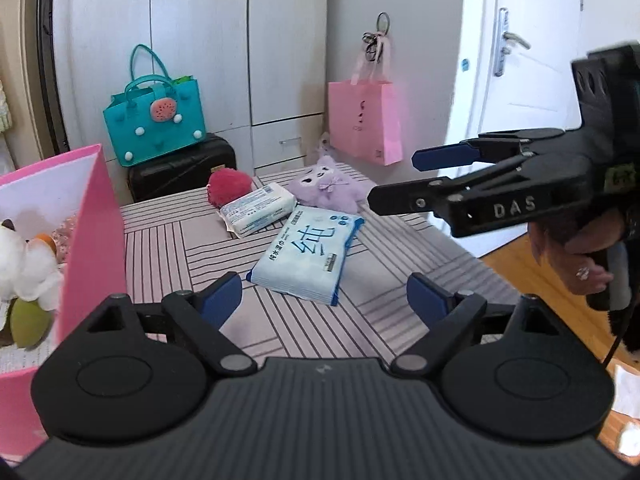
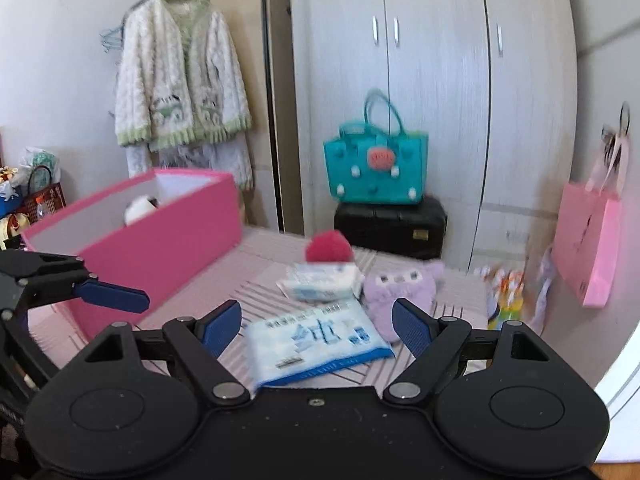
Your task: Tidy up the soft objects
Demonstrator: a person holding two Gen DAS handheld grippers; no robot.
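On the striped bedspread lie a blue wet-wipe pack, a white tissue pack, a red fluffy ball and a purple plush toy. My left gripper is open just short of the blue pack, nothing between its pads. My right gripper hovers open above the bed's right side. In the right wrist view my right gripper frames the blue pack without touching it. An open pink box at the left holds plush toys.
A teal handbag sits on a black suitcase behind the bed, against the wardrobe. A pink paper bag hangs at the right near the door. Wooden floor lies past the bed's right edge. A fluffy cardigan hangs at the left.
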